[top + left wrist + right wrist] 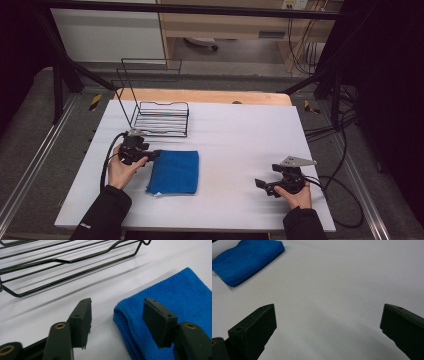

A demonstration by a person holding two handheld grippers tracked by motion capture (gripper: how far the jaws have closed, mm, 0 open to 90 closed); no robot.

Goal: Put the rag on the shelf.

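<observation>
The folded blue microfibre cloth (160, 315) is straddled at its near corner by the left gripper (116, 322), whose jaws are parted with one on bare table and one over the cloth. The right gripper (328, 327), held wide and empty, is well apart. A wire rack (62, 265) lies just beyond.

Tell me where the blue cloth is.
In the high view, the blue cloth lies folded left of centre, just in front of the wire rack, beside the left gripper.

White table (240, 125) on grey floor (30, 135), black frame posts (57, 85), wooden cabinet (225, 22) behind, dim edges
</observation>
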